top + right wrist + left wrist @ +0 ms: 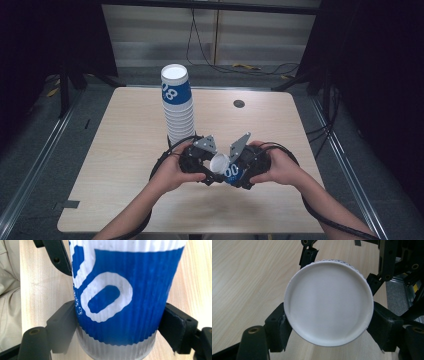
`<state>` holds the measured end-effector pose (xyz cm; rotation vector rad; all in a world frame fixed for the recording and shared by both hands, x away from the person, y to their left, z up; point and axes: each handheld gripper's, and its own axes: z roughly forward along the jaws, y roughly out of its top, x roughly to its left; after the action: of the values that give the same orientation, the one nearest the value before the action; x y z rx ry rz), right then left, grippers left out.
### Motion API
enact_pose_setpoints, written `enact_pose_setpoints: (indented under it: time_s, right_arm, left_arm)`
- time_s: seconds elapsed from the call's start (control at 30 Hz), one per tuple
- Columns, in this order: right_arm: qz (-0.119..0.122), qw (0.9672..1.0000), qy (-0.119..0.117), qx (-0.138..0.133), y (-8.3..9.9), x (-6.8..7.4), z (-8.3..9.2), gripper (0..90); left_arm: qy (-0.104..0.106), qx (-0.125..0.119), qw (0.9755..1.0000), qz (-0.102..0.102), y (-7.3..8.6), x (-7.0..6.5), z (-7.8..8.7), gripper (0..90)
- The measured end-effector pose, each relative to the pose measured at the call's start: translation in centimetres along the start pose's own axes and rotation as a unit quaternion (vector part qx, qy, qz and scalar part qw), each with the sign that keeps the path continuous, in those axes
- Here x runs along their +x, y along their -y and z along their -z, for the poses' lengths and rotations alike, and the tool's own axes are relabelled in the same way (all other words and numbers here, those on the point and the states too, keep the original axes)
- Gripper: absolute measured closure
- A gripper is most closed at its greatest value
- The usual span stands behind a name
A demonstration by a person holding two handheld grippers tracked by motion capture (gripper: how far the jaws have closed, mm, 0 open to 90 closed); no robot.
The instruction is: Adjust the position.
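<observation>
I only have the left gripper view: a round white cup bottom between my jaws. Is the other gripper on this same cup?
Observer: Yes. In the high view the right gripper clamps the blue-and-white cup from the other side.
Operator: What part does it grip?
Observer: The ribbed blue side wall, one pad on each flank.
Operator: Any more cups around?
Observer: A tall stack of cups stands on the table behind the left gripper.
</observation>
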<state>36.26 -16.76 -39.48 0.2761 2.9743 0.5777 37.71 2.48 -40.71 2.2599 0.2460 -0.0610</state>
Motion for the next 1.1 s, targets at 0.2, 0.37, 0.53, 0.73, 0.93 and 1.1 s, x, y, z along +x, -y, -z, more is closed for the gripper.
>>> enact_pose_setpoints:
  time_s: [0.2, 0.37, 0.53, 0.73, 0.93, 1.1]
  right_arm:
    - [-0.002, 1.0, -0.003, -0.001, 0.0, 0.0, -0.2, 20.4]
    - [0.0, 0.9999, -0.008, -0.007, -0.2, 0.1, -0.2, 20.0]
    - [-0.006, 0.9996, -0.018, -0.02, 0.2, 0.2, -0.3, 17.9]
    - [-0.009, 0.9987, -0.031, -0.039, 0.6, 0.1, -0.3, 15.8]
    - [-0.015, 0.9989, -0.034, -0.028, 1.1, 0.0, -0.7, 13.1]
    - [-0.029, 0.9986, -0.036, -0.028, 1.7, -0.1, -0.7, 13.1]
  left_arm:
    - [0.005, -0.005, 0.9999, 0.009, 0.2, 0.0, -0.3, 25.7]
    - [0.012, -0.003, 0.9999, 0.003, 0.0, -0.1, -0.8, 24.6]
    - [0.023, -0.011, 0.9997, 0.004, 0.0, -0.2, -0.6, 26.5]
    - [0.021, -0.016, 0.9996, -0.007, -0.2, -0.5, -0.3, 27.4]
    - [0.016, -0.019, 0.9997, -0.008, 0.0, -0.5, 0.3, 27.5]
    - [0.009, -0.013, 0.9998, -0.01, 0.3, -0.4, 0.5, 27.5]
